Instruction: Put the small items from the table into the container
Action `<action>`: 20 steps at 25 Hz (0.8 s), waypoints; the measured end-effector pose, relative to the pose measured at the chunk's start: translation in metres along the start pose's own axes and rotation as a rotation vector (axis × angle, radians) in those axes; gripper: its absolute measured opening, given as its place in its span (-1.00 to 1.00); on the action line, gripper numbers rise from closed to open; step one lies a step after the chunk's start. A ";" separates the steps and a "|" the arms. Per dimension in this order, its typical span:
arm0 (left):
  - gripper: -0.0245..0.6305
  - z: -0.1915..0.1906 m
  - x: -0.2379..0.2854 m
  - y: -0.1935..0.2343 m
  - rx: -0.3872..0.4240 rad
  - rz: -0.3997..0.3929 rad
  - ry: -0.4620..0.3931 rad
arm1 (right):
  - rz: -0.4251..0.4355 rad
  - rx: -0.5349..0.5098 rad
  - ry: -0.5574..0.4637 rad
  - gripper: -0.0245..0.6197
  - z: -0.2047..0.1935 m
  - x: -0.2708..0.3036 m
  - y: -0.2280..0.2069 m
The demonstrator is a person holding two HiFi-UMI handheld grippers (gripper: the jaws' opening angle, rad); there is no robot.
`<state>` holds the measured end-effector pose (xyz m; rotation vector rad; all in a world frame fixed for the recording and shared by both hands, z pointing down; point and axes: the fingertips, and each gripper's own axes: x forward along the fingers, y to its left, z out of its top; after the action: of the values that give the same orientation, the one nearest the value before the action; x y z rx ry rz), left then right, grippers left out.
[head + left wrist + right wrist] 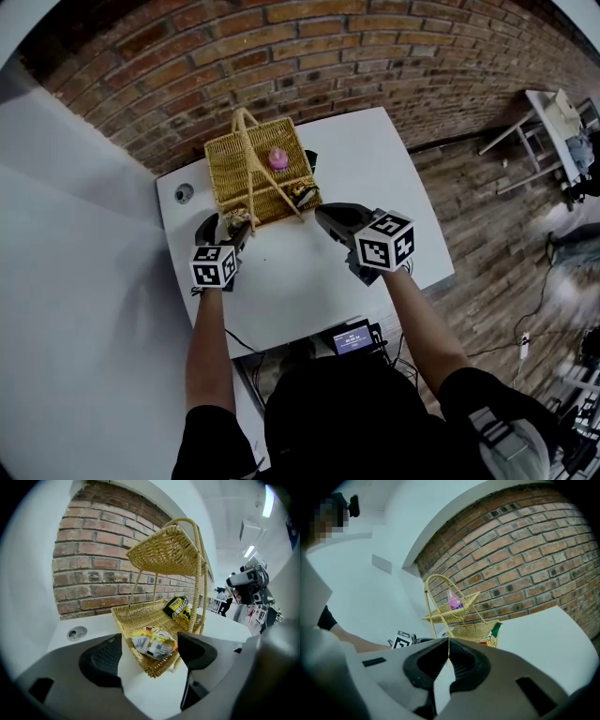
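At the near left corner of the wicker basket (246,159), my left gripper (149,660) has its jaws wide. The crumpled snack packet (153,642) lies on the lower shelf between them, and neither pad seems to touch it. I judge the drop done, so I would draw straight back toward me, jaws wide, without catching the rim. Further right, my right gripper (448,654) is closed on nothing.

The wicker basket (253,164) hides its lower tier from above (packet (153,643) print unreadable).
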<state>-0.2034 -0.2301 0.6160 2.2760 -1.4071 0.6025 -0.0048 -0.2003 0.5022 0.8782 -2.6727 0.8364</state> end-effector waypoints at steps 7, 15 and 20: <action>0.19 0.008 -0.022 -0.003 -0.021 0.012 -0.050 | -0.018 0.017 0.012 -0.88 -0.005 0.001 0.006; 0.18 0.026 -0.056 -0.007 -0.065 0.017 -0.141 | -0.006 0.036 0.024 -0.88 -0.016 0.005 0.015; 0.11 0.029 -0.074 -0.018 -0.068 0.008 -0.172 | 0.001 0.045 0.024 -0.88 -0.024 0.005 0.022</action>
<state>-0.2123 -0.1837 0.5489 2.3154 -1.4919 0.3619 -0.0215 -0.1738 0.5135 0.8709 -2.6434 0.9046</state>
